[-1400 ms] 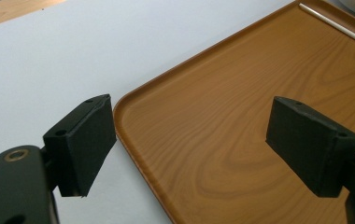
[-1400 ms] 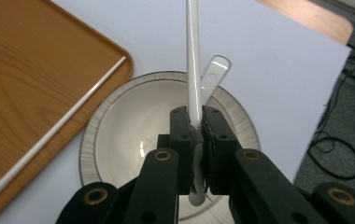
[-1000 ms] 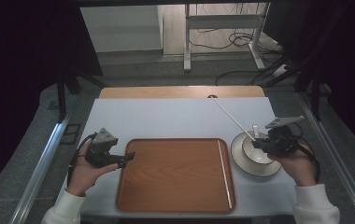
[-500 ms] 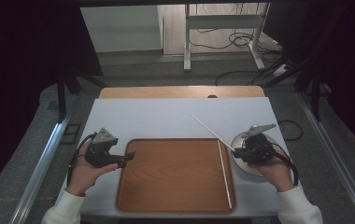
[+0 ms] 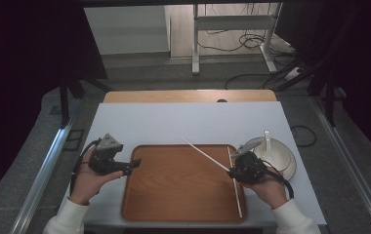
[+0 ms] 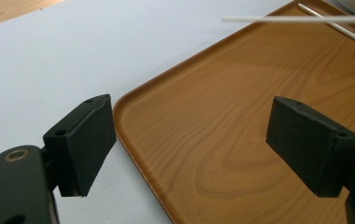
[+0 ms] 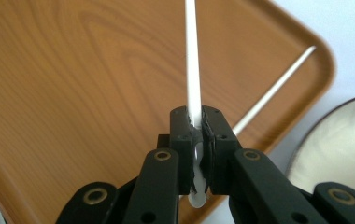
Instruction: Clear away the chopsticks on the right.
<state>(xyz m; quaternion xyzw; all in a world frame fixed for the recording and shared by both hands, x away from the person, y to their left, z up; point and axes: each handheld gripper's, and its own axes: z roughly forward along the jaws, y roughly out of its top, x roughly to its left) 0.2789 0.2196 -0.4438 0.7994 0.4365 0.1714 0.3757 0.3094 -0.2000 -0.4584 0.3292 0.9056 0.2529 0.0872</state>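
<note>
Since the earlier frame your right gripper point(image 5: 233, 171), clamped on a white chopstick point(image 5: 205, 155), has come from the bowl point(image 5: 282, 155) over the tray point(image 5: 174, 195); lower it flat, apparently beside its mate point(image 5: 234, 183) below, left gripper point(image 5: 133, 165) open.

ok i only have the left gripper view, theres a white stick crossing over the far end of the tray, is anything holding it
observer: yes, the right gripper has its jaws shut on one end of that chopstick, above the tray.
operator: and the second stick under it
observer: that loose chopstick lies flat in the tray along its right edge, with nothing gripping it.
operator: whats past the tray on that side
observer: a white bowl sits on the table right of the tray, with a spoon in it.
</note>
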